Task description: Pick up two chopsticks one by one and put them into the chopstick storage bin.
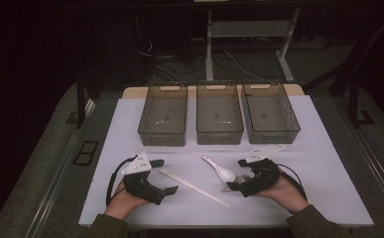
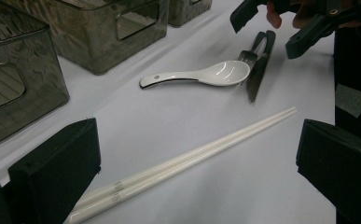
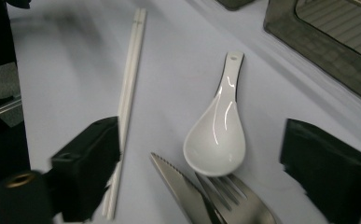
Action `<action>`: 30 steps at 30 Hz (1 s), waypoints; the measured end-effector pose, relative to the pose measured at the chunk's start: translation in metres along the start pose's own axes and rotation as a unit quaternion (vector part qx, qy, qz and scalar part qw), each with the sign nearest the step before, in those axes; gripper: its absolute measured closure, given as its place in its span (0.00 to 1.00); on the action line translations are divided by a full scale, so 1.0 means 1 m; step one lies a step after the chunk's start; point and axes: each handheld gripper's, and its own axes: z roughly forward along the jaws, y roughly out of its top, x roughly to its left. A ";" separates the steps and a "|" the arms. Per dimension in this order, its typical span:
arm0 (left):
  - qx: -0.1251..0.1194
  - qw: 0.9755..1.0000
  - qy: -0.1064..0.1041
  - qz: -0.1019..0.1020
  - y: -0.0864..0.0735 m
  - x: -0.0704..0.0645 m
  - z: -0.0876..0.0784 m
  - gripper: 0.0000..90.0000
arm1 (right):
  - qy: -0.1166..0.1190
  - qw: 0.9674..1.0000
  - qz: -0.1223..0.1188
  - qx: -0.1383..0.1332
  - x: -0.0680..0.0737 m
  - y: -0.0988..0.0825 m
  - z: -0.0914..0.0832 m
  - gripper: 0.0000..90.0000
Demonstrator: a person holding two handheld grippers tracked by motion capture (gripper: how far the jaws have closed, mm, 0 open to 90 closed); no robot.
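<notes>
The right hand-held gripper (image 1: 235, 174) has its jaws wide apart and grips nothing. The white spoon (image 3: 218, 135) lies on the worktop (image 1: 318, 168) between those jaws, its bowl just past a knife (image 3: 180, 191) and a fork (image 3: 241, 203). The left hand-held gripper (image 1: 163, 175) is wide too and holds nothing. 2 white chopsticks (image 2: 187, 158) lie between its jaws. 3 bins (image 1: 219, 134) stand behind.

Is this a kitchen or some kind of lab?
More likely a lab or test room than a kitchen: a white table with three empty bins, hand-held grippers, and cables on the floor behind.
</notes>
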 end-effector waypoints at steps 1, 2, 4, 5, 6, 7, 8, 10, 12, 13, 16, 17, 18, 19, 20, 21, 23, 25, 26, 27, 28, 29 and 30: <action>0.000 1.000 0.000 0.001 0.000 0.000 0.000 0.00 | -0.001 1.000 -0.002 0.000 0.001 0.001 0.002 0.15; 0.000 1.000 -0.001 0.002 0.000 0.000 0.000 0.00 | -0.001 1.000 -0.002 0.001 0.001 0.003 0.005 0.15; 0.000 1.000 -0.001 0.003 0.000 0.000 0.000 0.00 | 0.001 1.000 -0.006 0.005 0.003 0.006 0.008 0.16; 0.000 1.000 -0.001 0.003 0.000 0.000 0.000 0.00 | 0.003 1.000 -0.006 0.006 0.004 0.008 0.010 0.16; 0.000 1.000 -0.001 0.002 0.000 0.000 0.001 0.00 | 0.004 1.000 -0.006 0.005 0.004 0.009 0.012 0.16; 0.000 1.000 -0.001 0.002 0.000 0.000 0.001 0.00 | 0.004 1.000 -0.006 0.004 0.005 0.010 0.013 0.16; 0.000 1.000 -0.001 0.002 0.000 0.000 0.001 0.00 | 0.004 1.000 -0.006 0.004 0.005 0.011 0.015 0.17; 0.001 1.000 0.000 0.003 0.000 0.000 0.001 0.00 | 0.008 1.000 -0.006 0.009 0.006 0.013 0.018 0.21; 0.001 1.000 0.001 0.004 0.000 0.000 0.000 0.00 | 0.014 1.000 -0.012 0.010 0.008 0.015 0.021 0.25; 0.000 1.000 0.000 0.003 0.000 0.000 0.000 0.00 | 0.015 1.000 -0.015 0.012 0.010 0.017 0.024 0.26; 0.002 1.000 0.001 0.002 0.000 0.000 0.001 0.00 | 0.020 1.000 -0.014 0.019 0.013 0.022 0.029 0.34; 0.001 1.000 0.001 0.001 0.000 0.000 0.001 0.00 | 0.019 1.000 -0.015 0.019 0.014 0.023 0.031 0.37; 0.000 1.000 0.001 0.002 0.000 0.000 0.000 0.00 | 0.019 0.999 -0.014 0.023 0.016 0.025 0.034 0.38; 0.000 1.000 0.001 0.002 0.000 0.000 0.000 0.00 | 0.022 0.999 -0.016 0.023 0.016 0.026 0.036 0.40; 0.000 1.000 0.000 0.003 0.000 0.000 0.000 0.00 | 0.025 0.999 -0.016 0.027 0.018 0.028 0.038 0.41; 0.000 1.000 0.000 0.003 0.000 0.000 0.000 0.00 | 0.027 0.999 -0.019 0.028 0.019 0.029 0.041 0.43; 0.000 1.000 0.000 0.002 0.000 0.000 0.001 0.00 | 0.029 0.999 -0.023 0.031 0.022 0.032 0.045 0.45; 0.001 1.000 0.000 0.002 0.000 0.000 0.001 0.00 | 0.036 0.998 -0.027 0.035 0.024 0.035 0.050 0.51; 0.001 1.000 -0.001 0.002 0.000 0.000 0.001 0.00 | 0.037 0.998 -0.029 0.039 0.025 0.037 0.053 0.54; 0.001 1.000 -0.001 0.002 0.000 0.000 0.001 0.00 | 0.038 0.998 -0.030 0.040 0.026 0.038 0.055 0.57; 0.001 1.000 0.000 0.002 0.000 0.000 0.001 0.00 | 0.044 0.998 -0.030 0.042 0.028 0.038 0.058 0.58; 0.001 1.000 -0.001 0.002 0.000 0.000 0.001 0.00 | 0.047 0.997 -0.030 0.045 0.029 0.040 0.061 0.60; 0.001 1.000 -0.001 0.002 0.000 0.000 0.001 0.00 | 0.049 0.997 -0.032 0.047 0.030 0.040 0.063 0.62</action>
